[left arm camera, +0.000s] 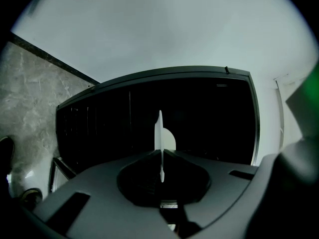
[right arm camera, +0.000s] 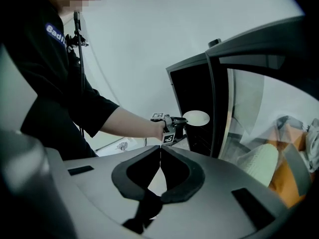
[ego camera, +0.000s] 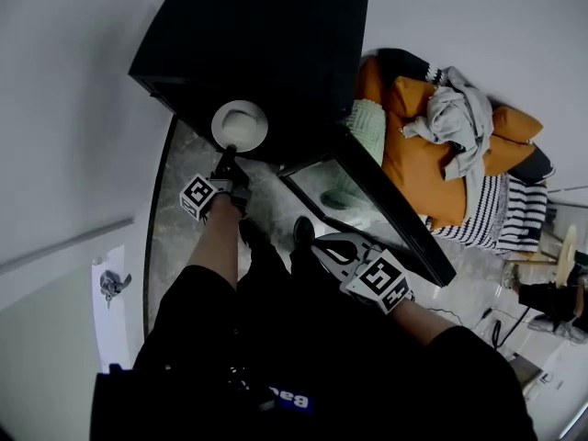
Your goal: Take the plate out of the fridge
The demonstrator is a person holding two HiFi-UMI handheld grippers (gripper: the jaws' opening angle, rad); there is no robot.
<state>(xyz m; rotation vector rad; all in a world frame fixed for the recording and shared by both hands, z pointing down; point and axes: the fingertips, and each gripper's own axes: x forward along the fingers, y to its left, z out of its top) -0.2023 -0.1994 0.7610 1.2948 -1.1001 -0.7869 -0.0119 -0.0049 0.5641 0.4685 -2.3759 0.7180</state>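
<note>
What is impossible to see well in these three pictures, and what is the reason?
- Inside of the fridge: left gripper view, too dark; its contents cannot be told.
- plate: left gripper view, seen edge-on between the jaws of the left gripper; its face is hidden in that view.
- small grey object at the left: head view, too small to name.

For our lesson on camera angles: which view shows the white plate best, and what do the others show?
The head view: the plate shows nearly its whole round face, rim clamped by the left gripper. The left gripper view shows it edge-on, a thin sliver between the jaws. The right gripper view shows a small distant oval.
</note>
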